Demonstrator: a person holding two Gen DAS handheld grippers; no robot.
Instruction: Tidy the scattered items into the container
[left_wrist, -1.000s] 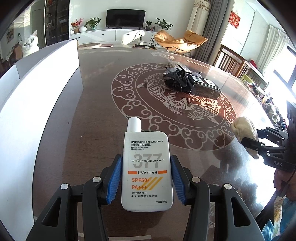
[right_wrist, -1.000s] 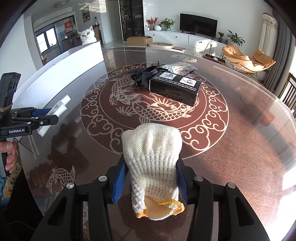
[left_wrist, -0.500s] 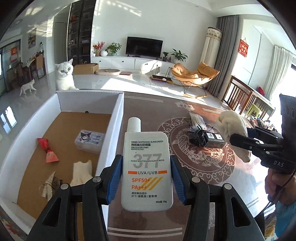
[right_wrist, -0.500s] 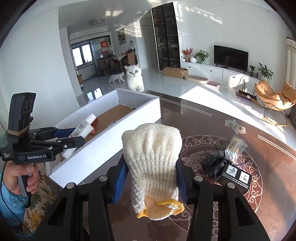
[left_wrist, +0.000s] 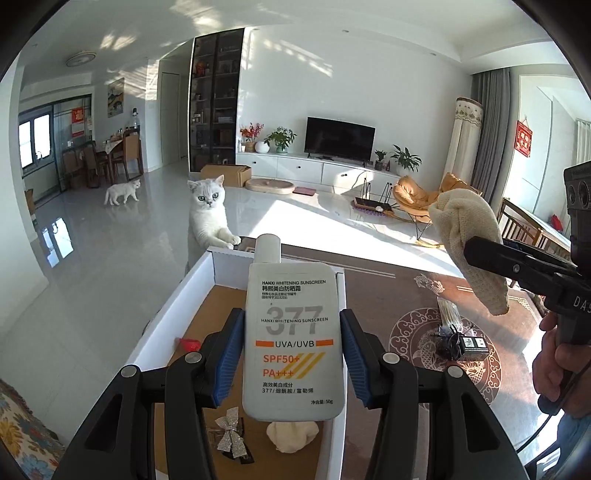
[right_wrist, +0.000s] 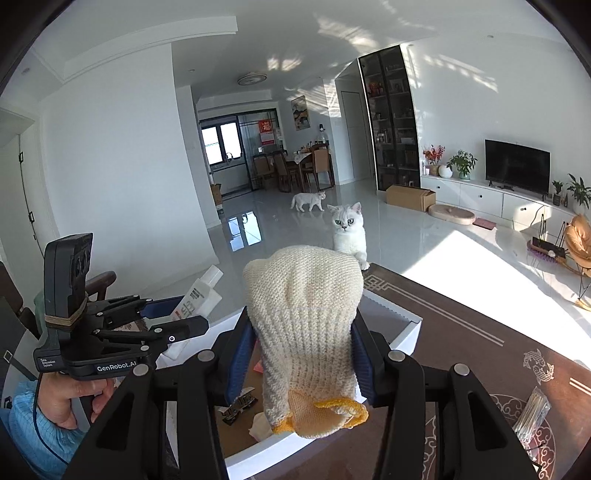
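Both tongs risen over the box (left_wrist: 168, 314), left tongs (left_wrist: 291, 356) clamping sunscreen (left_wrist: 293, 332), right tongs (right_wrist: 303, 352) clamping glove (right_wrist: 304, 321) (cat (left_wrist: 208, 218) watching)

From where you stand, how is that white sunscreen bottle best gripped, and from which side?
Across its flat body, as the left gripper does now: the blue pads press the two narrow side edges of the sunscreen bottle, coming from the bottom end with the cap pointing away. The body is wide, flat and straight-sided, so it sits square between the pads; the small round cap would likely slip.

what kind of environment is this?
A home, most likely an open living and dining room: wall TV on a low cabinet, an orange lounge chair, a dining table with chairs, cats roaming.
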